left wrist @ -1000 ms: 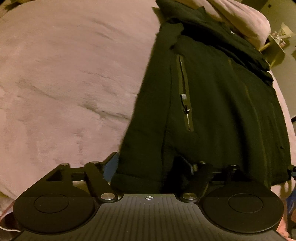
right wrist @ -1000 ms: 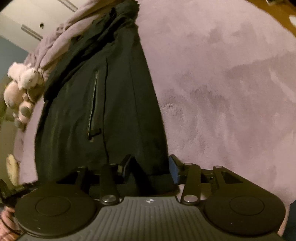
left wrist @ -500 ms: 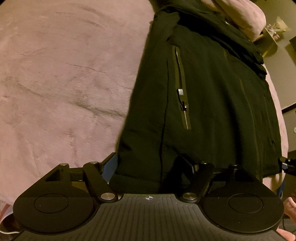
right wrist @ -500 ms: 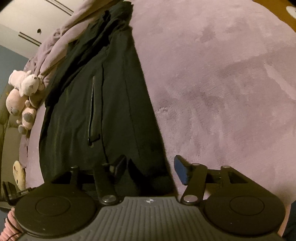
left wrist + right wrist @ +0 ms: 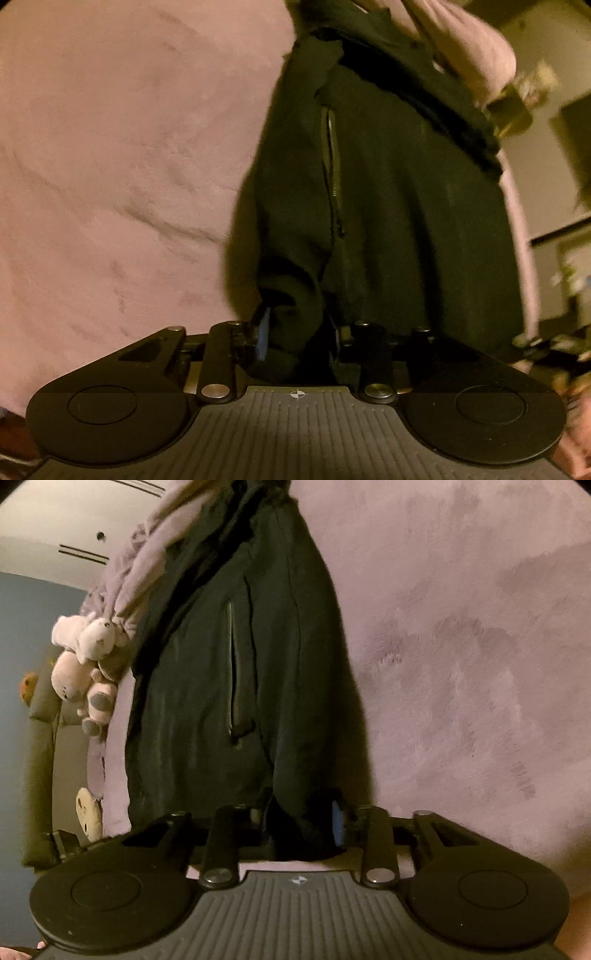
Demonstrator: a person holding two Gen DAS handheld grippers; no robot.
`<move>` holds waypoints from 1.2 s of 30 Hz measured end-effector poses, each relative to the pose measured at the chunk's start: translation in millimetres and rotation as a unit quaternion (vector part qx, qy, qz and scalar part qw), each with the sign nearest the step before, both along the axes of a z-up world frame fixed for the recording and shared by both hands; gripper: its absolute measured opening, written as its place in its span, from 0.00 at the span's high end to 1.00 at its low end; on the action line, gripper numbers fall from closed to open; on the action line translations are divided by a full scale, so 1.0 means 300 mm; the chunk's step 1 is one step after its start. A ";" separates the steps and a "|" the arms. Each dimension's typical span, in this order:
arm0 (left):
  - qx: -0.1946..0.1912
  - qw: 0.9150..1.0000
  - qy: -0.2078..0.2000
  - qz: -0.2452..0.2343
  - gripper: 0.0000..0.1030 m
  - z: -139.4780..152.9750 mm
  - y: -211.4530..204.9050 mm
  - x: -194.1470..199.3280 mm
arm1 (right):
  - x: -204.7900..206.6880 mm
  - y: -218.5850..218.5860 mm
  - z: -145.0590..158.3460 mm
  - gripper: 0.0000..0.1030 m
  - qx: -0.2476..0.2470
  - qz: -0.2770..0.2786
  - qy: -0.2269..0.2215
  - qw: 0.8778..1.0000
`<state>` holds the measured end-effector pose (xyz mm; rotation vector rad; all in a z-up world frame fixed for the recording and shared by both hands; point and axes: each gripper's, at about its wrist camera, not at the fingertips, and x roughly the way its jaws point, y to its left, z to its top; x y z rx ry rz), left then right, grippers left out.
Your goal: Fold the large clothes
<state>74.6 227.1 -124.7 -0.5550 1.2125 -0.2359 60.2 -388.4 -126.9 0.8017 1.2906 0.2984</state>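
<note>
A large black jacket (image 5: 399, 192) with zipped pockets lies lengthwise on a pink plush blanket (image 5: 122, 155). In the left wrist view my left gripper (image 5: 297, 332) is shut on the jacket's hem at its left corner, and the cloth bunches between the blue-padded fingers. In the right wrist view the same jacket (image 5: 221, 686) runs away from me, and my right gripper (image 5: 304, 821) is shut on the hem at its right corner. Both corners are lifted a little off the blanket.
The blanket (image 5: 461, 646) spreads wide to the outer side of each gripper. Pink stuffed toys (image 5: 88, 653) sit at the bed's edge left of the jacket. A pillow (image 5: 476, 48) lies beyond the collar, with a small stand (image 5: 513, 110) beside it.
Both grippers have closed on the jacket's hem corners, from open around them. The hem has lifted and bunched, and both views have tilted up.
</note>
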 end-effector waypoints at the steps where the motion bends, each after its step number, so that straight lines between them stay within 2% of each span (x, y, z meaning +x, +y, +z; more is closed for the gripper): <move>1: -0.008 1.000 0.007 0.004 0.57 -0.012 0.001 0.000 | 0.004 0.009 -0.010 0.56 -0.005 0.006 0.005 1.000; 3: 0.003 1.000 0.017 -0.004 0.54 -0.027 -0.014 0.005 | 0.009 0.029 -0.022 0.56 -0.012 0.014 0.006 1.000; 6: 0.016 0.999 0.025 -0.012 0.50 -0.033 -0.031 0.022 | 0.019 0.050 -0.019 0.72 0.003 0.019 0.000 1.000; 8: 0.020 0.999 0.033 -0.014 0.51 -0.030 -0.048 0.043 | 0.031 0.063 0.001 0.75 0.009 0.024 -0.008 1.000; 9: 0.022 0.999 0.031 -0.019 0.61 -0.021 -0.059 0.051 | 0.038 0.072 0.014 0.76 0.011 0.028 -0.014 0.999; 10: 0.015 0.999 0.026 -0.022 0.68 -0.005 -0.058 0.058 | 0.042 0.080 0.026 0.77 0.012 0.031 -0.018 0.999; 11: 0.001 1.000 0.018 -0.019 0.70 0.016 -0.065 0.062 | 0.050 0.088 0.043 0.77 0.015 0.032 -0.024 0.999; 14: -0.039 0.999 -0.021 -0.011 0.73 0.113 -0.096 0.079 | 0.090 0.101 0.104 0.80 0.029 0.033 -0.053 0.998; 18: -0.084 0.990 -0.112 0.005 0.73 0.276 -0.126 0.178 | 0.195 0.101 0.207 0.80 0.061 0.012 -0.109 0.992; 20: -0.107 0.984 -0.144 0.021 0.73 0.317 -0.122 0.262 | 0.281 0.095 0.246 0.80 0.069 -0.007 -0.140 0.988; 21: -0.104 0.980 -0.165 0.040 0.73 0.332 -0.115 0.312 | 0.328 0.091 0.260 0.80 0.071 -0.014 -0.155 0.985; 24: -0.128 0.969 -0.184 0.103 0.73 0.314 -0.091 0.448 | 0.474 0.080 0.276 0.80 0.051 -0.049 -0.189 0.979; 29: -0.103 0.958 -0.189 0.187 0.73 0.232 -0.072 0.632 | 0.681 0.031 0.200 0.81 0.007 -0.127 -0.184 0.975; 31: -0.073 0.960 -0.187 0.197 0.73 0.201 -0.080 0.690 | 0.756 0.038 0.156 0.81 -0.007 -0.156 -0.170 0.973; 34: -0.012 0.967 -0.167 0.193 0.73 0.145 -0.128 0.778 | 0.820 0.038 0.112 0.80 -0.031 -0.169 -0.160 0.972; 36: 0.004 0.968 -0.154 0.197 0.72 0.109 -0.118 0.799 | 0.849 0.060 0.090 0.80 -0.048 -0.165 -0.159 0.972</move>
